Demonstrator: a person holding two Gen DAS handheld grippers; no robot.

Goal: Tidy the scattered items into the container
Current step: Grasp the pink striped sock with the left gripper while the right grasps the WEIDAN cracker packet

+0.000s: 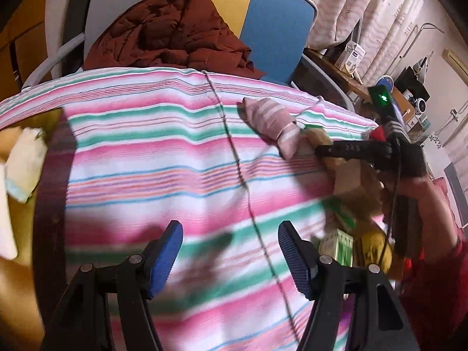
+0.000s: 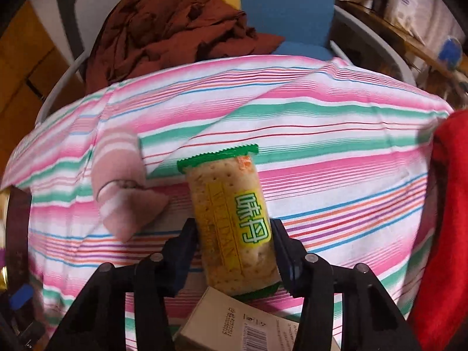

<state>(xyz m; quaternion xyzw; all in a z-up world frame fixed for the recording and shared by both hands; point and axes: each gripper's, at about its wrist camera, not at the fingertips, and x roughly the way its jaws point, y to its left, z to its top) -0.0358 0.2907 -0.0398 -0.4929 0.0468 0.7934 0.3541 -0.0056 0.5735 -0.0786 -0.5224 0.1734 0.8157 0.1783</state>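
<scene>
My right gripper (image 2: pixel 234 234) is shut on a green-edged cracker packet (image 2: pixel 231 213), held above the striped cloth (image 2: pixel 336 152). A rolled pink sock (image 2: pixel 122 187) lies on the cloth just left of the packet; it also shows in the left wrist view (image 1: pixel 272 122). My left gripper (image 1: pixel 231 242) is open and empty over the striped cloth (image 1: pixel 146 152). In the left wrist view the right gripper (image 1: pixel 354 149) shows at the right, with the packet partly hidden behind it. A wooden container (image 1: pixel 49 175) with white cloths inside sits at the left edge.
A small cardboard box (image 2: pixel 234 324) lies under the right gripper. A small green box (image 1: pixel 337 247) and a yellow item (image 1: pixel 376 251) lie at the right of the cloth. A chair with a brown jacket (image 1: pixel 169 32) stands behind the table. A red sleeve (image 2: pixel 444 219) is at the right.
</scene>
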